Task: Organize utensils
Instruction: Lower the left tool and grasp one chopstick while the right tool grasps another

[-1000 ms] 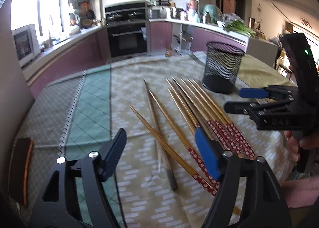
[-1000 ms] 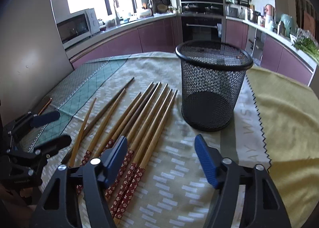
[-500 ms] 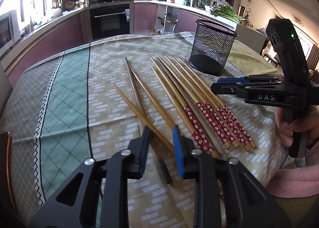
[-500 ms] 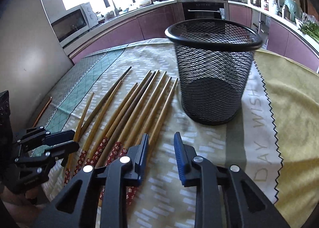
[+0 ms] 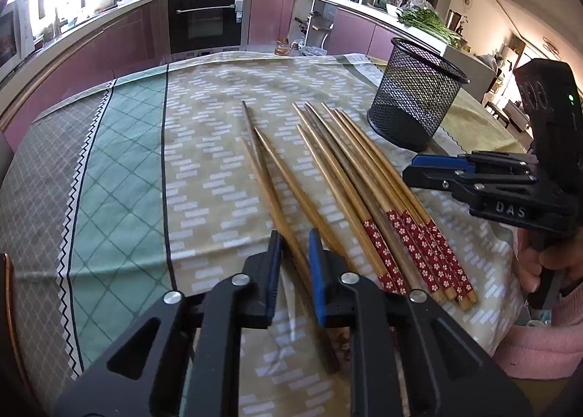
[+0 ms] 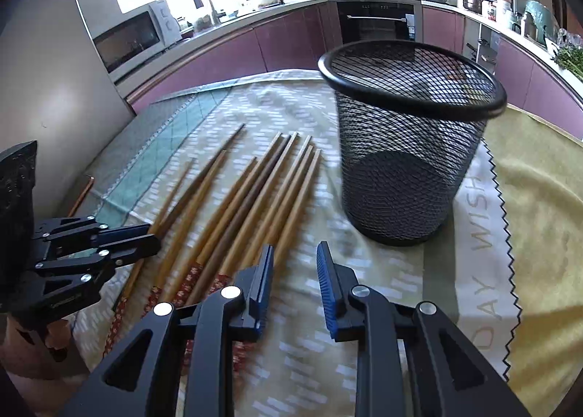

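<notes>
Closing my left claw [image 5: 295,253] around one loose chopstick [image 5: 271,191], jaws almost shut; its long axis runs away from me toward the mesh cup [image 5: 415,96] at far right. My right claw [image 6: 294,271] hangs narrow, empty.

Chopsticks [image 5: 349,176] on tablecloth [image 5: 204,169], left of mesh basket [image 6: 411,147]

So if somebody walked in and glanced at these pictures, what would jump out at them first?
Probably the fan of wooden chopsticks lying on the patterned tablecloth, several with red flowered ends toward the person. Just beyond them, to the right, stands an empty black mesh cup. The left gripper has just been closing around a plain chopstick at the left of the fan.
</notes>
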### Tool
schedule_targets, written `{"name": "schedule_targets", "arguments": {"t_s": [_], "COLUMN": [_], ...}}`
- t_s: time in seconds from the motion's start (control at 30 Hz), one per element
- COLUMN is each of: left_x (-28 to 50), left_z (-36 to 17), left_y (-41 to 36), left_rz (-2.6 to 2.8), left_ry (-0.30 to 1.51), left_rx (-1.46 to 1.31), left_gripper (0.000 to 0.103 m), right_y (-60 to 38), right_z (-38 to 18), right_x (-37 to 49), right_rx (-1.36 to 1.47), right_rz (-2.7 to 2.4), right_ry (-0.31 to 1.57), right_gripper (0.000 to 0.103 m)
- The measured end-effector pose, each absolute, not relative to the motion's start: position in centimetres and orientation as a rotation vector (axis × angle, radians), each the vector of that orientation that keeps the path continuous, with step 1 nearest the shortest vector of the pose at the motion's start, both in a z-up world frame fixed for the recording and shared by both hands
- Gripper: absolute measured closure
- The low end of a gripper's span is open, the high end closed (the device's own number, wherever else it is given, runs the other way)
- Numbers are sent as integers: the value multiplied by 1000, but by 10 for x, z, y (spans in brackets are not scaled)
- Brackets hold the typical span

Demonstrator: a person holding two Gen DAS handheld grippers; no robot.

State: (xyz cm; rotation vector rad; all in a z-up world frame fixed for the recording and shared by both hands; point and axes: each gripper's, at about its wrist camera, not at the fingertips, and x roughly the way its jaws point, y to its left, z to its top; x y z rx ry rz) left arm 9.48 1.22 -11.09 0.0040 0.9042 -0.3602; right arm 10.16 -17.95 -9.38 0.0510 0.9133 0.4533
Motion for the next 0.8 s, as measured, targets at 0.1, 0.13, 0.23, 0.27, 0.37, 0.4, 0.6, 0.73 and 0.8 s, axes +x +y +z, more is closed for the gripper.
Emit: {"name": "schedule_targets", "arguments": {"t_s": [0.1,0.13,0.23,0.27,0.37,0.4,0.6,0.73,0.8], "left_x": [96,95,95,94,96,95,102,106,104], "left_z": [-109,-109,-107,-106,-107,-107,-109,-111,-109], "left_y": [12,13,12,12,10,10,7,9,11], "left_rz": [-354,-354,-362,-367,-374,-373,-350,-335,-320], "left_ry": [898,896,891,891,894,893,908,917,903], "left_rx": [4,3,5,7,18,21,66,64,63], "left_gripper": [90,91,95,95,95,95,95,95,95], "right_y": [-176,-175,-176,-178,-178,-175,-164,-172,-176], "right_z": [-96,-98,-98,-98,-97,-97,-99,-99,-98], "right_x": [103,103,103,104,105,105,114,116,114], "right_rx": [44,39,24,27,8,-6,-49,7,20], "right_rz": [463,462,450,448,442,441,422,433,433], "right_ry": [924,926,928,933,941,946,939,942,939], "right_gripper": [79,79,79,79,80,80,86,97,98]}}
